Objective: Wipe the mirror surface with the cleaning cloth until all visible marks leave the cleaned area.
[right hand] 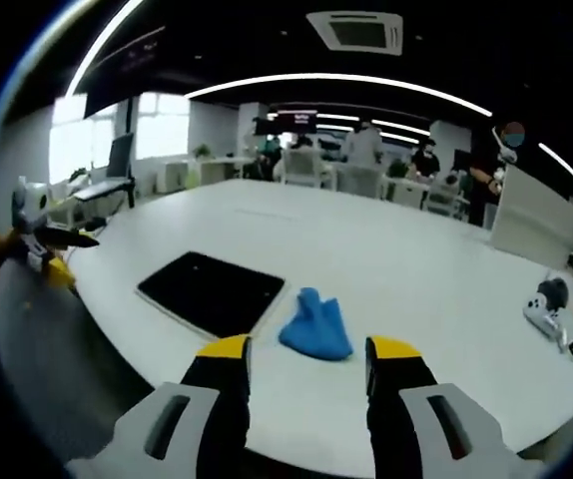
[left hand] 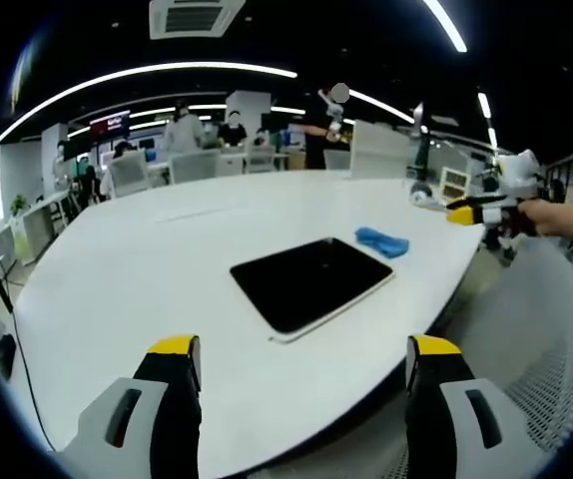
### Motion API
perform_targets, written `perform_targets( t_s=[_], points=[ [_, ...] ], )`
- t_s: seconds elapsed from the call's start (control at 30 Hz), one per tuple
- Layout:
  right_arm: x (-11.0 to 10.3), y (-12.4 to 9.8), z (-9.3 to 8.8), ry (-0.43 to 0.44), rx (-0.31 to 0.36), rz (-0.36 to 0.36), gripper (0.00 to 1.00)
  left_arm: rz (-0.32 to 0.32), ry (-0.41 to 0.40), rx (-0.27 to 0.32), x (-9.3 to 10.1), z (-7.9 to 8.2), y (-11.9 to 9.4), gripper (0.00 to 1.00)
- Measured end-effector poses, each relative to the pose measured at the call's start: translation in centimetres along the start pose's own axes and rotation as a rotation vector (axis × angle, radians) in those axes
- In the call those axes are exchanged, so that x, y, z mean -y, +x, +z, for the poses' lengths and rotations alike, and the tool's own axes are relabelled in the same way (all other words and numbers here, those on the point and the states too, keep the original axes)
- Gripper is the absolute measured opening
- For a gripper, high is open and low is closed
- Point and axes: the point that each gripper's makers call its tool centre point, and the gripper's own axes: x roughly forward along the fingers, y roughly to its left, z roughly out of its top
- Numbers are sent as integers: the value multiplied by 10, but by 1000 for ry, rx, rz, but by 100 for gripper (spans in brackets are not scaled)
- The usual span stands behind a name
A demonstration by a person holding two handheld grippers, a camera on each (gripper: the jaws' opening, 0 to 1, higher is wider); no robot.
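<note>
Wiping looks not yet begun: both grippers, left [left hand: 304, 367] and right [right hand: 307, 365], stand wide open holding nothing, so the right must next take the blue cloth [right hand: 315, 325] lying just beside the mirror [right hand: 211, 291] (1 small white device [right hand: 549, 307] appears in the right gripper view).

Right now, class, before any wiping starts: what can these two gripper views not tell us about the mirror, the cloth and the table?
- Marks on the mirror: left gripper view, surface reads uniformly dark, too small to judge.
- Blue cleaning cloth's near edge: right gripper view, partly behind the right gripper.
- White table's near edge: left gripper view, hidden behind the left gripper.
</note>
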Motion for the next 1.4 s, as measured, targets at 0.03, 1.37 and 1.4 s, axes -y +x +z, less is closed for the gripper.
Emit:
perform_targets(
  t_s=[0.03,1.37,1.4],
  points=[
    [-1,-1,-3,4,0,-1,46,0,0,0,0,0,0,84],
    [0,0,-22,130,-11,11,94,8,1,-8,-1,-1,0,93],
    [0,1,-23,129,-15,15,94,9,0,-7,-1,-1,0,93]
  ],
)
